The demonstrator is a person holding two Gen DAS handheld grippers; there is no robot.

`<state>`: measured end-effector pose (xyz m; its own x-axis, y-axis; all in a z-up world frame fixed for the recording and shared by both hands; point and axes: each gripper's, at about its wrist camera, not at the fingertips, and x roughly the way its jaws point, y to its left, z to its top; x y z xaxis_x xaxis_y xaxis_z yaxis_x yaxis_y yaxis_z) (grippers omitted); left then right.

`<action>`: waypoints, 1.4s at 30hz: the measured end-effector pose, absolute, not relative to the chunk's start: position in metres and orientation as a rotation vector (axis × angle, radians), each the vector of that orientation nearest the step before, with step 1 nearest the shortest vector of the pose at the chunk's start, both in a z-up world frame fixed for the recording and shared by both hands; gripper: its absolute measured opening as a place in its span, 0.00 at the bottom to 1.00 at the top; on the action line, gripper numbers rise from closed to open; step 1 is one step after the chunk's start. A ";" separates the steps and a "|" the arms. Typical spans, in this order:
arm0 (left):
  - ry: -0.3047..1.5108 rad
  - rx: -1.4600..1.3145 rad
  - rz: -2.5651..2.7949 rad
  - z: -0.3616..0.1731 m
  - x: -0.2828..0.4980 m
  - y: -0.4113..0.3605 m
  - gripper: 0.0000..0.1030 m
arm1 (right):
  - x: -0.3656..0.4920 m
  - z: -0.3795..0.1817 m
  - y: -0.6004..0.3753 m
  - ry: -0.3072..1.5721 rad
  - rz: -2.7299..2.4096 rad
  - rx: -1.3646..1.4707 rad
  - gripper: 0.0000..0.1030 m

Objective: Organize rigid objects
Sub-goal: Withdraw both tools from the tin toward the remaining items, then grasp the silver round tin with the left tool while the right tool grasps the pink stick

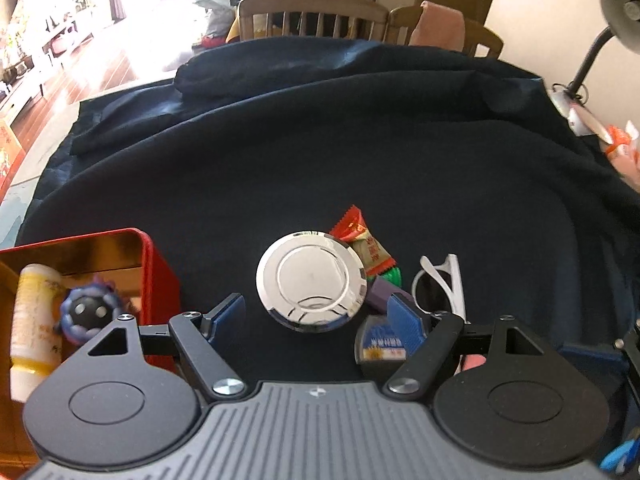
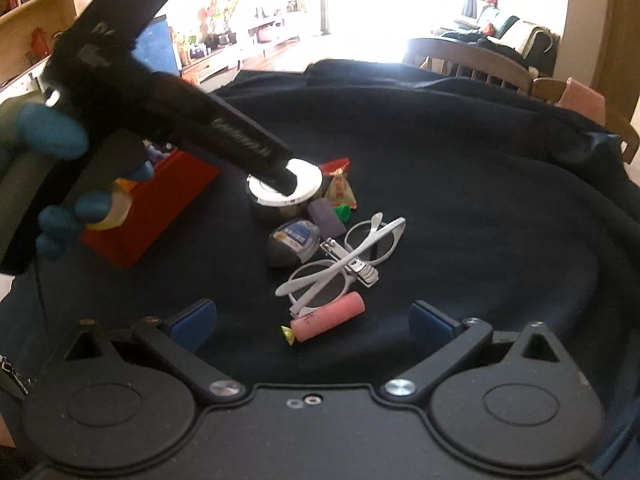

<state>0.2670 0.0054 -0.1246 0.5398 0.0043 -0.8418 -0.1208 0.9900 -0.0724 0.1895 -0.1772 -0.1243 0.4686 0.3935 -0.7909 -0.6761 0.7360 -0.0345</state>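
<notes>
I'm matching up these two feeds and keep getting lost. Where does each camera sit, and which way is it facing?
Left wrist: sits on the left gripper, angled down at the silver round tin and the red box; its own blue-padded fingers show.
Right wrist: on the right gripper, facing the white glasses and pink tube; a blue-gloved hand carries the left gripper.
Shared: tin, red box, glasses, dark cloth.

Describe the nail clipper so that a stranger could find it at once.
On the dark cloth, right of the red box, lies a small pile. The nail clipper lies against the white glasses, between the pink roll and the purple block. It is the only flat piece of bare metal there.
</notes>
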 end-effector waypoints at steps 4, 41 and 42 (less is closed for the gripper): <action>1.010 -0.108 0.093 -0.135 0.279 0.003 0.76 | 0.197 -0.131 -0.176 0.872 0.689 -0.381 0.99; 1.024 -0.090 0.127 -0.164 0.303 0.009 0.75 | 0.211 -0.165 -0.160 0.883 0.781 -0.531 0.68; 1.026 -0.092 0.130 -0.164 0.302 0.010 0.75 | 0.212 -0.164 -0.160 0.884 0.775 -0.528 0.67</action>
<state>0.3025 0.0097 -0.1642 0.5113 0.0650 -0.8569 -0.1509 0.9884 -0.0151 0.2116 -0.1600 -0.1643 0.3991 0.3750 -0.8367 -0.7805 0.6178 -0.0954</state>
